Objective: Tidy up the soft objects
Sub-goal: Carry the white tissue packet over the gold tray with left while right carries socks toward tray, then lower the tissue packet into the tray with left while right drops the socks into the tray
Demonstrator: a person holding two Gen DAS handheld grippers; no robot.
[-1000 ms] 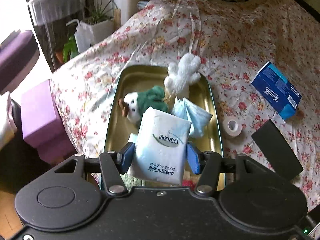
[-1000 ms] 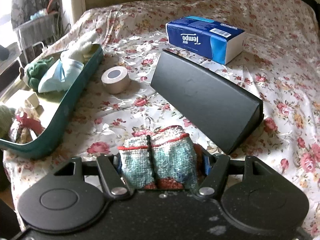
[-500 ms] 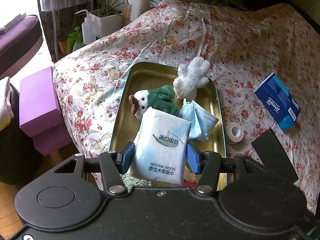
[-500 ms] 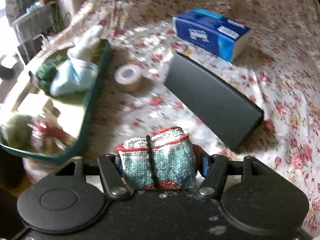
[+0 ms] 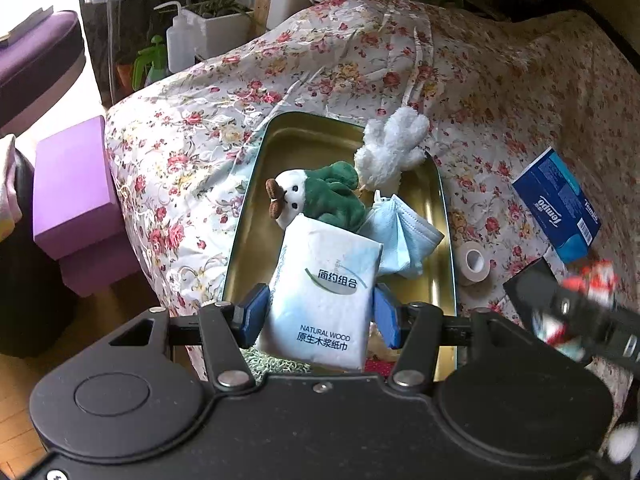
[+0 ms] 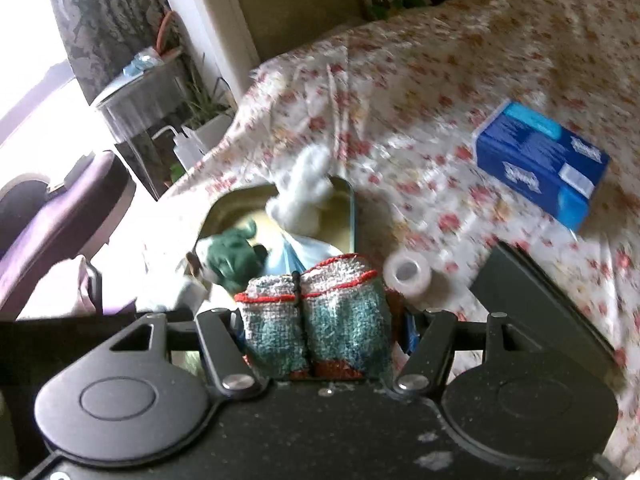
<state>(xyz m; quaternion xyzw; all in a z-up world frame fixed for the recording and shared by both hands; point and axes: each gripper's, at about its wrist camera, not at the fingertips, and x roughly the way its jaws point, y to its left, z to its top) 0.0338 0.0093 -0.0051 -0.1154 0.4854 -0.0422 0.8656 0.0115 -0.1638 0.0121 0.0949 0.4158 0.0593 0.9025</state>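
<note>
My left gripper (image 5: 320, 314) is shut on a white tissue pack (image 5: 324, 292) and holds it over the near end of a gold metal tray (image 5: 320, 140). In the tray lie a green and white plush (image 5: 320, 196), a white fluffy plush (image 5: 390, 152) on the far rim, and a blue face mask (image 5: 404, 240). My right gripper (image 6: 320, 320) is shut on a folded teal towel with red trim (image 6: 316, 316), above the tray's right side. It shows blurred at the right edge of the left wrist view as the right gripper (image 5: 576, 308).
The tray lies on a floral bedspread (image 5: 500, 92). Right of it are a tape roll (image 5: 476, 260), a black case (image 6: 540, 300) and a blue tissue box (image 6: 544, 164). Purple blocks (image 5: 68, 188), a spray bottle and potted plants stand off the bed's left edge.
My right gripper has risen and swung left with the towel, from low over the bedspread to above the tray. The left gripper shifted slightly, still holding the tissue pack.
</note>
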